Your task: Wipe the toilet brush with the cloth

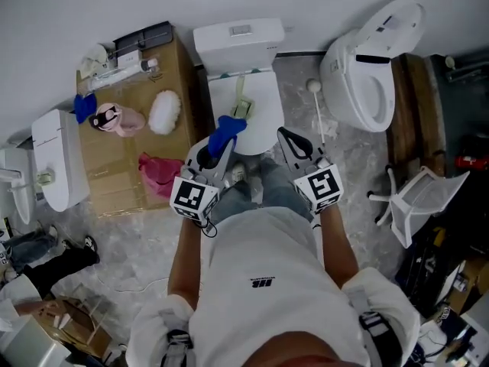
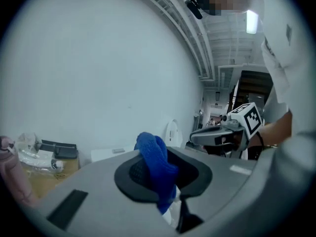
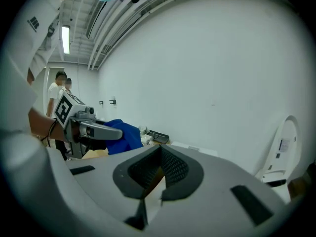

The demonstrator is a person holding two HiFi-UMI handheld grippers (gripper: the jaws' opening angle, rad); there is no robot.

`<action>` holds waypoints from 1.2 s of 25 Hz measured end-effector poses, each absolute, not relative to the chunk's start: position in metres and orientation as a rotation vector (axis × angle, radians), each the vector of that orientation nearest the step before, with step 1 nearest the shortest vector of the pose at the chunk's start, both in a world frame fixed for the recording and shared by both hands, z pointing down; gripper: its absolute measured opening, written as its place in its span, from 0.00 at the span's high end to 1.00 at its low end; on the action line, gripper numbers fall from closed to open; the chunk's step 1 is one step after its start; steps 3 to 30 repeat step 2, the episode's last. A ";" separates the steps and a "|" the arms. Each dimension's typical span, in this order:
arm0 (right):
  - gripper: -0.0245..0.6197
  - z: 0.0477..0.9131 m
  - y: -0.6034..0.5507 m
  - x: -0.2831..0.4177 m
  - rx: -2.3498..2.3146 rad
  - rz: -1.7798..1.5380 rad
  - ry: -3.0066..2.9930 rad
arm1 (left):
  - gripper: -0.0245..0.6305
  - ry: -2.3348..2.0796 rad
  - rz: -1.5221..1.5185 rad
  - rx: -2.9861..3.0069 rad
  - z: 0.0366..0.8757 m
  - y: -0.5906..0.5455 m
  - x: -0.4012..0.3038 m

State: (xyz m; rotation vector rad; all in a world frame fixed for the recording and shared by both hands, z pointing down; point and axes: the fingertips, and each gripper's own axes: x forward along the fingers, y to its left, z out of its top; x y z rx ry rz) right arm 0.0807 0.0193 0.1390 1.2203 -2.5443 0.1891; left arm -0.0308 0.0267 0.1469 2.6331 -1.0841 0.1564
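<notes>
Cloth [image 2: 152, 147], deep blue and bunched, tight between fingers of left gripper [image 2: 164, 169]; right gripper [image 3: 159, 154] fingers together, empty

You wear a white short-sleeved cotton T-shirt [image 1: 260, 247] with a small black logo; your grey plastic left gripper [image 1: 220, 145] and right gripper [image 1: 286, 136] carry black-and-white marker cubes.

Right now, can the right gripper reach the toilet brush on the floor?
Probably yes. The toilet brush sits on open floor just ahead of the right gripper, with nothing between them, though its shut jaws must open first.
</notes>
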 end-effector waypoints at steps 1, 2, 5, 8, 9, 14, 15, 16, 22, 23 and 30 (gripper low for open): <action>0.97 0.132 0.025 0.081 1.226 0.188 -2.544 | 0.87 -1.070 0.162 2.646 0.141 0.032 -0.029; 0.97 0.125 0.031 0.082 1.231 0.187 -2.545 | 0.87 -1.057 0.168 2.658 0.134 0.037 -0.028; 0.97 0.125 0.031 0.082 1.231 0.187 -2.545 | 0.87 -1.057 0.168 2.658 0.134 0.037 -0.028; 0.97 0.125 0.031 0.082 1.231 0.187 -2.545 | 0.87 -1.057 0.168 2.658 0.134 0.037 -0.028; 0.97 0.125 0.031 0.082 1.231 0.187 -2.545 | 0.87 -1.057 0.168 2.658 0.134 0.037 -0.028; 0.97 0.125 0.031 0.082 1.231 0.187 -2.545 | 0.87 -1.057 0.168 2.658 0.134 0.037 -0.028; 0.97 0.125 0.031 0.082 1.231 0.187 -2.545 | 0.87 -1.057 0.168 2.658 0.134 0.037 -0.028; 0.97 0.125 0.031 0.082 1.231 0.187 -2.545 | 0.87 -1.057 0.168 2.658 0.134 0.037 -0.028; 0.97 0.125 0.031 0.082 1.231 0.187 -2.545 | 0.87 -1.057 0.168 2.658 0.134 0.037 -0.028; 0.97 0.125 0.031 0.082 1.231 0.187 -2.545 | 0.87 -1.057 0.168 2.658 0.134 0.037 -0.028; 0.97 0.125 0.031 0.082 1.231 0.187 -2.545 | 0.87 -1.057 0.168 2.658 0.134 0.037 -0.028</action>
